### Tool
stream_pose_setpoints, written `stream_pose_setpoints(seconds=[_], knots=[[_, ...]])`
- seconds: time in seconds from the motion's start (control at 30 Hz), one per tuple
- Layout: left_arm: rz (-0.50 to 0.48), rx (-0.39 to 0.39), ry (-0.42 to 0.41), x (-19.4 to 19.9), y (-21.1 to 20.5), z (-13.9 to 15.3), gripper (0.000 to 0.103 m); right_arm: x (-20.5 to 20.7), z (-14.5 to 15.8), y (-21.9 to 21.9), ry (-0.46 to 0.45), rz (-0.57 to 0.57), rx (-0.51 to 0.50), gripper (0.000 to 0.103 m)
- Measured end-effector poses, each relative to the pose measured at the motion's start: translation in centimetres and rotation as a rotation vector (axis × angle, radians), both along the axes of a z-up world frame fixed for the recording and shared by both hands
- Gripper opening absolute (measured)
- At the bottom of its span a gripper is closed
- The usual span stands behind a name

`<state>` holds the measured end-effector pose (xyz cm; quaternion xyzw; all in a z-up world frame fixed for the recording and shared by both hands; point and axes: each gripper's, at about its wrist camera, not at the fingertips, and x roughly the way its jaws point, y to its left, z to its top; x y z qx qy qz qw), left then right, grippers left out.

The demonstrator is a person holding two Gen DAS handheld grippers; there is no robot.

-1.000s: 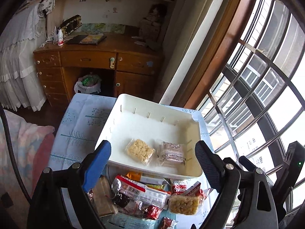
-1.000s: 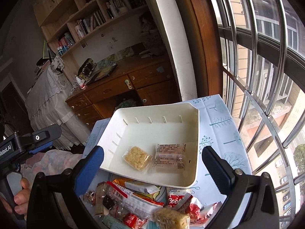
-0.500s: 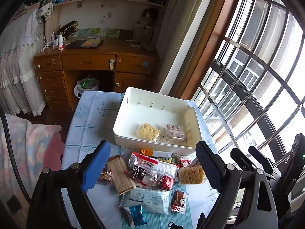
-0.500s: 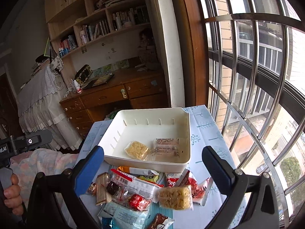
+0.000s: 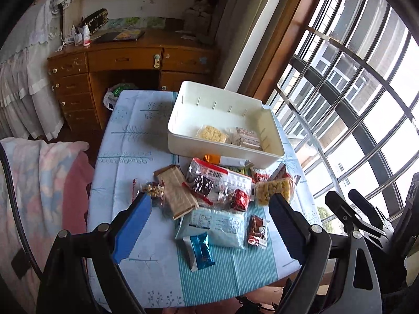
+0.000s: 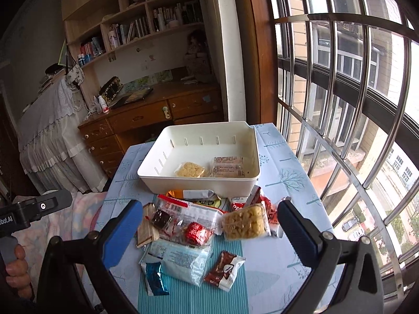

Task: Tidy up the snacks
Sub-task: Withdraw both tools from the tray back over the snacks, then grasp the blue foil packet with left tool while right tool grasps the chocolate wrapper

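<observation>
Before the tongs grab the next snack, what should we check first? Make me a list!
1. Left tongs open and empty: ok.
2. Right tongs open and empty: ok.
3. White bin has room: ok, only a yellow rice cracker pack and a clear wrapped pack lie inside, near the front wall.
4. Snacks left to sort: not ok, a pile lies on the table in front of the bin.
5. An easy snack lying apart: ok, the brown and white packet lies alone.
6. Packs overlapping: not ok, the big clear bag lies across other packs.
</observation>
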<state>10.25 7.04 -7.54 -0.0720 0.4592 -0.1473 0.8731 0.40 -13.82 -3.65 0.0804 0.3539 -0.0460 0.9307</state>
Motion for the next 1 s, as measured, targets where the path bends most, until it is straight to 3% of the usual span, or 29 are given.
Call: stream_pose_setpoints(seconds=[0.2,0.37,0.73,1.0], knots=[[0.004,0.013,0.11,-0.6,0.3,-2.8,0.09,-1.3,-1.7,0.4,0.063,0.003,0.015,0.103],[0.025,0.031,0.252,-0.1,0.1,-6.0,0.09,-1.5,-4.1,0.4,0.15,0.02,0.045,0.102],[0.089,0.07,0.515,1.1,-1.7,-13.4,0.09,0.0,-10.3,-0.8,0.407,0.043,0.177,0.088],[0.143,0.082,0.671,2.0,-2.5,-18.0,0.09,1.3,-15.1,-3.3,0.602,-0.001,0.313,0.077]])
